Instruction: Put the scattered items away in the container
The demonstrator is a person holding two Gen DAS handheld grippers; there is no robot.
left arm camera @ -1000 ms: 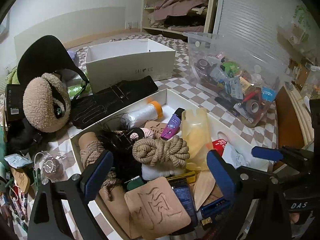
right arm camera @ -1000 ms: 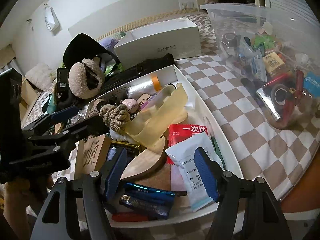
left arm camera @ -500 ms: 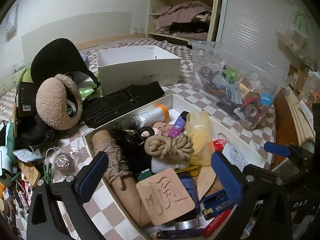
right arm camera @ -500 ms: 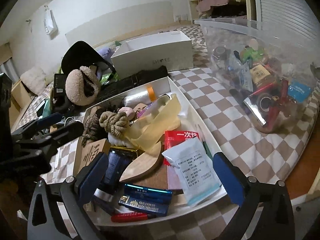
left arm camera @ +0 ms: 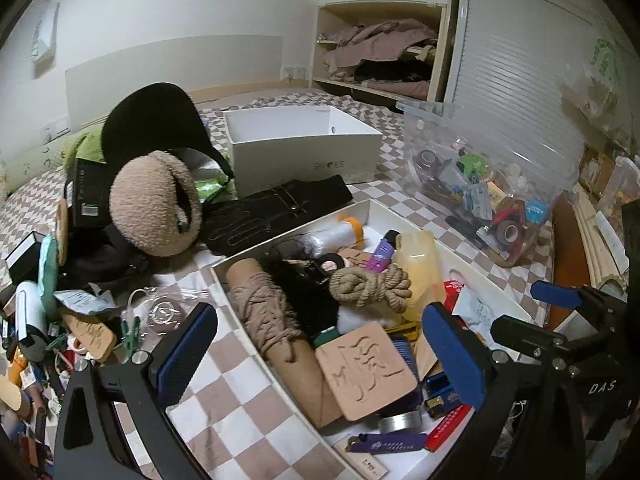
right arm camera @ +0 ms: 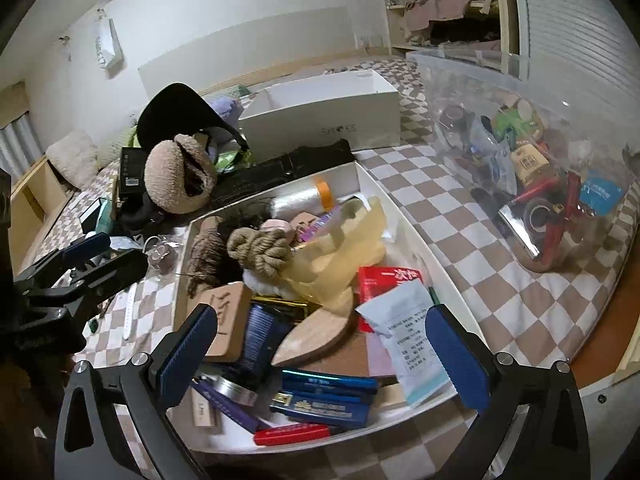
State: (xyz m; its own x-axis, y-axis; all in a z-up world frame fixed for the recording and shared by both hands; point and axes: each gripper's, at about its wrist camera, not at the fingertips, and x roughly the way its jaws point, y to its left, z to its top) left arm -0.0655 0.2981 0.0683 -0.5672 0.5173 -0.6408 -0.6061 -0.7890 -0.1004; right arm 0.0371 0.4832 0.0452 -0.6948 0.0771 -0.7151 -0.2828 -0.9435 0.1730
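Note:
A white tray (left arm camera: pixel 248 332) (right arm camera: pixel 420 240) lies on the checked cloth, packed with a rope coil (left arm camera: pixel 370 286) (right arm camera: pixel 260 246), a carved tan block (left arm camera: pixel 366 368) (right arm camera: pixel 224 320), a yellow bag (right arm camera: pixel 340 248), a white packet (right arm camera: pixel 408 336) and several small boxes. My left gripper (left arm camera: pixel 320 356) hovers open above the tray's near left corner, holding nothing. Over the tray's front edge my right gripper (right arm camera: pixel 322 356) is also open and holds nothing. Left of the tray lie a fluffy beige earmuff (left arm camera: pixel 154 204), a black cap (left arm camera: pixel 152 120), a black garment (left arm camera: pixel 276 212) and a clear pouch (left arm camera: pixel 160 312).
A white shoebox (left arm camera: pixel 304 148) stands open behind the tray. A clear plastic bin (left arm camera: pixel 480 184) (right arm camera: pixel 540 168) full of tapes and packets sits to the right. Small clutter (left arm camera: pixel 32 340) is piled at the far left. The table's brown edge (right arm camera: pixel 600 344) runs along the right.
Both grippers have drawn back and risen from the tray, so more of it shows. Both jaws have spread wider, the right one away from the white packet.

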